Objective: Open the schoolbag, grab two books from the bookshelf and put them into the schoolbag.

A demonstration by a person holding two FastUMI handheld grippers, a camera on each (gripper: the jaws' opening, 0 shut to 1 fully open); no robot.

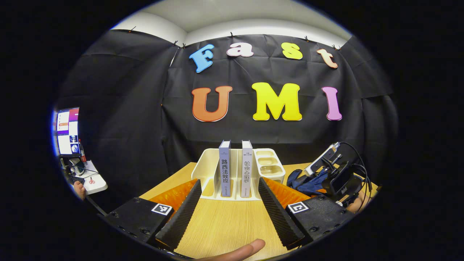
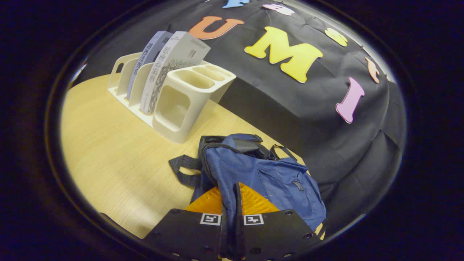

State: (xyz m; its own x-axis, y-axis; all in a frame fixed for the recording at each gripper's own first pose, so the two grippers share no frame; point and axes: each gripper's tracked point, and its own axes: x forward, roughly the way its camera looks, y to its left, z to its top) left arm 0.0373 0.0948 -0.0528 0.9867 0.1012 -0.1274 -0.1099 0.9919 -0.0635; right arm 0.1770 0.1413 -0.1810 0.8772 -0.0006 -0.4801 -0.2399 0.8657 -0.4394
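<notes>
Two books stand upright in a white bookshelf rack (image 1: 206, 165) at the far side of the wooden table: a blue-grey book (image 1: 224, 170) and a pale grey book (image 1: 247, 168). My left gripper (image 1: 229, 181) is open in front of them, with nothing between its fingers. The blue schoolbag (image 1: 308, 183) lies to the right of the rack. In the right gripper view my right gripper (image 2: 230, 190) is shut on a fold of the schoolbag (image 2: 268, 174), lifting its cloth. The rack (image 2: 181, 105) and both books (image 2: 163, 65) stand beyond the bag to the left.
The rack has small empty cups (image 1: 269, 165) on its right end. The other gripper (image 1: 337, 177), with cables, shows at the bag. A fingertip (image 1: 239, 251) sits at the bottom edge. A monitor (image 1: 67, 130) and a small white table (image 1: 92, 183) stand far left.
</notes>
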